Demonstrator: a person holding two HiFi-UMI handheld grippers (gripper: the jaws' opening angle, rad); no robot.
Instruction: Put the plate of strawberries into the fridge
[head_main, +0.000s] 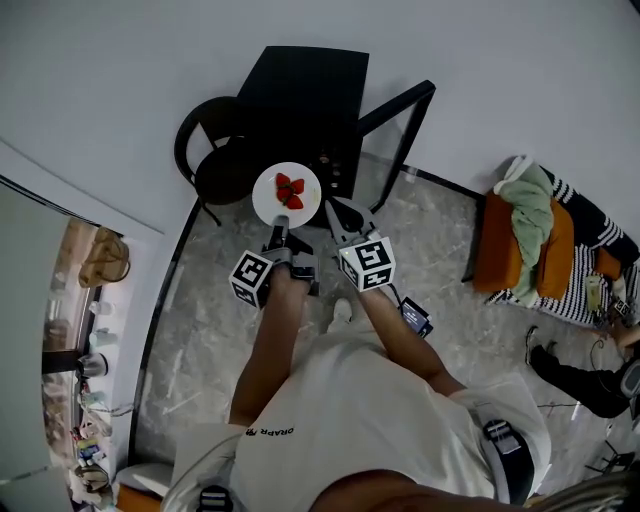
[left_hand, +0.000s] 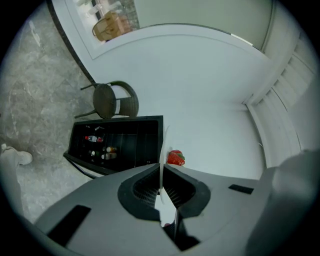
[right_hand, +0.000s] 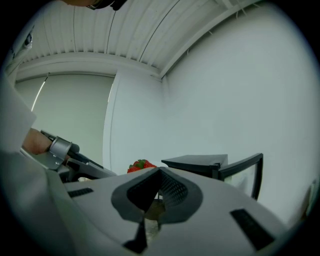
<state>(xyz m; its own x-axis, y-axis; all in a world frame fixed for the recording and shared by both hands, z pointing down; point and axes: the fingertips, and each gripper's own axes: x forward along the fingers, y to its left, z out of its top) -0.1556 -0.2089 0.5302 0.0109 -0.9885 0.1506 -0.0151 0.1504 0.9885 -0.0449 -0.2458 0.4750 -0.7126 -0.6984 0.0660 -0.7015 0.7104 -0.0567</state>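
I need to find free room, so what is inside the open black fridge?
The fridge holds a few small bottles at one side; the rest looks dark and bare. Its near corner is covered by the left gripper.

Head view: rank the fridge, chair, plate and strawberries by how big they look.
1. fridge
2. chair
3. plate; it sits nearer the camera, so it looks larger than it really is
4. strawberries

The grey left tongs (head_main: 281, 228) and right tongs (head_main: 340, 213) bear black-and-white marker cubes (head_main: 252, 278). The person wears a white T-shirt (head_main: 370, 420) (dark lettering near its edge).
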